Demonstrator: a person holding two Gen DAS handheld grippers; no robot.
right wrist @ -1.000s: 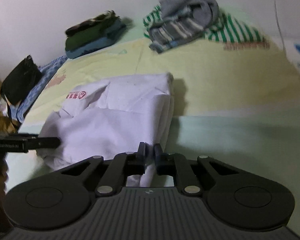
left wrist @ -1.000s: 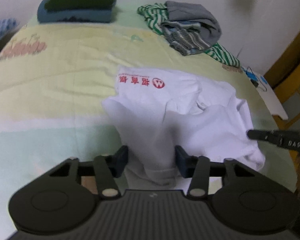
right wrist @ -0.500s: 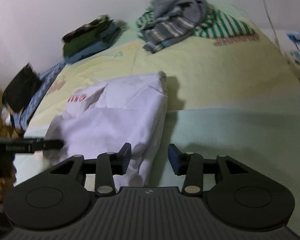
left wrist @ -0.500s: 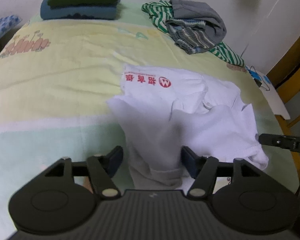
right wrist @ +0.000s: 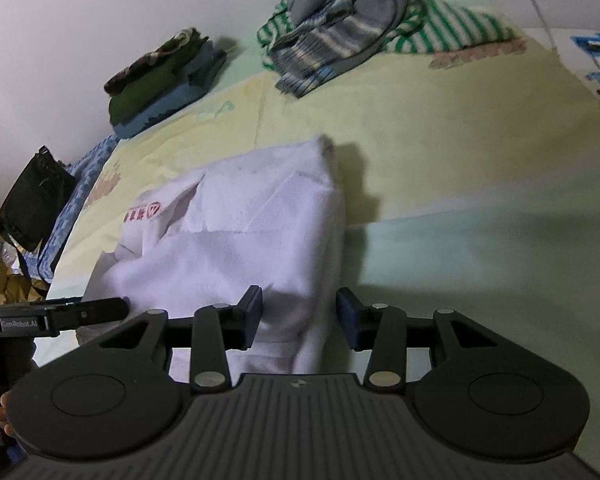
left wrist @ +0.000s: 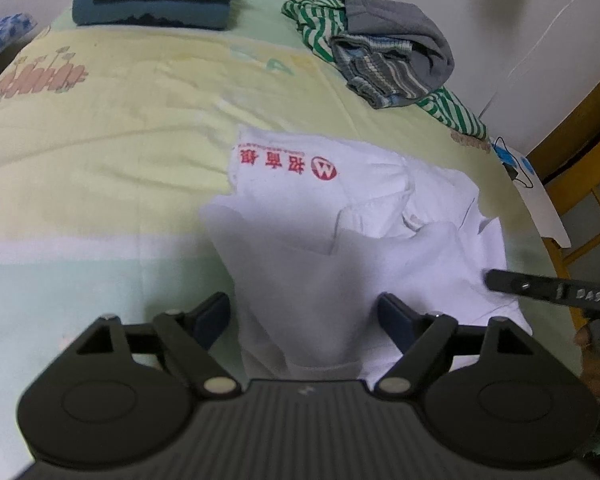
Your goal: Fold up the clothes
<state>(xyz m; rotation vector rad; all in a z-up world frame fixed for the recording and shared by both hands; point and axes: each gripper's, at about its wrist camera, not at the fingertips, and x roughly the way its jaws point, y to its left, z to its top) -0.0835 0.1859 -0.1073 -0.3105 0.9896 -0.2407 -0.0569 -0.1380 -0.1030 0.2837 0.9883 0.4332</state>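
A white shirt [left wrist: 340, 220] with a red logo lies partly folded on the bed, also seen in the right wrist view as the white shirt [right wrist: 240, 220]. My left gripper [left wrist: 302, 308] hovers over its near edge, jaws opening, the cloth lying loose between the fingers with neither pad pressing it. My right gripper [right wrist: 300, 302] stands open over the shirt's right near corner, fabric between its fingers but not pinched. One finger of the right gripper [left wrist: 496, 280] shows at the shirt's right edge in the left wrist view.
A folded stack of dark clothes [left wrist: 156, 4] sits at the far side of the bed. A heap of unfolded grey and green-striped clothes [left wrist: 384, 56] lies far right. A black bag [right wrist: 32, 200] rests at the bed's left edge. A yellow wooden frame [left wrist: 580, 152] stands right.
Both grippers have let go of the shirt. The left jaws widened step by step; the right went from shut on the cloth to open. The shirt's near edge now rests on the bed.
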